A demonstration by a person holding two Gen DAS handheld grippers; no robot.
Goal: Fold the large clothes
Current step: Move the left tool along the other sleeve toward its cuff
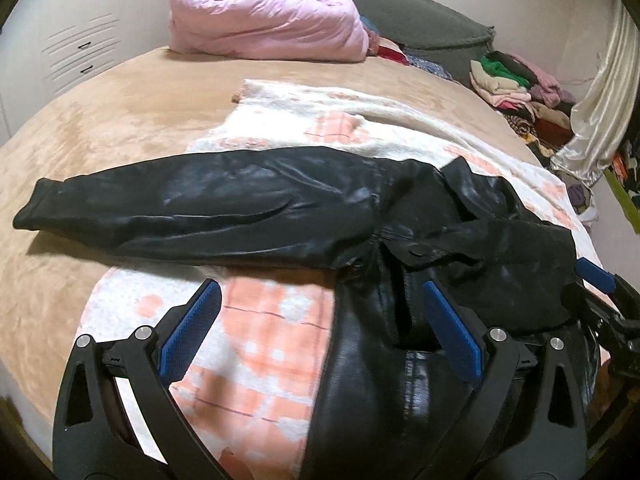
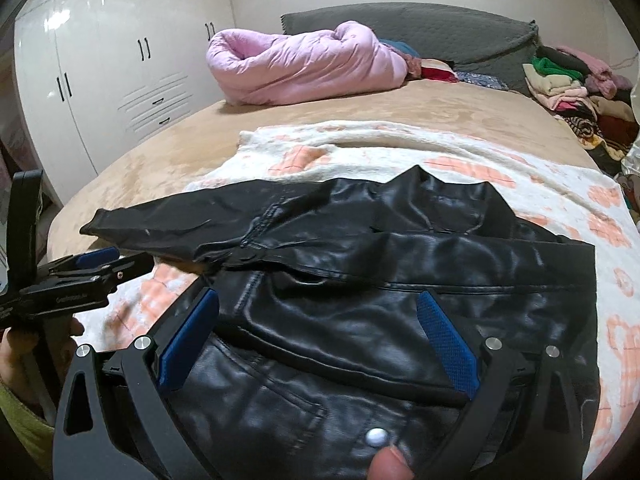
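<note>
1. Hovering wide apart and holding nothing: left tongs point(image 1: 320, 316) over the near left edge of the black leather jacket point(image 1: 400, 220), right tongs point(image 2: 320, 322) over its body.
2. Probably getting ready to grip the near hem for the next fold.
3. Lying flat on the white and orange blanket point(image 1: 272, 336), on the bed point(image 1: 120, 120): one jacket, with one sleeve point(image 1: 180, 200) stretching to the left, likely waiting to be folded in.
4. Resting farther back: one pink duvet point(image 1: 264, 24), one clothes pile point(image 1: 516, 84).
</note>
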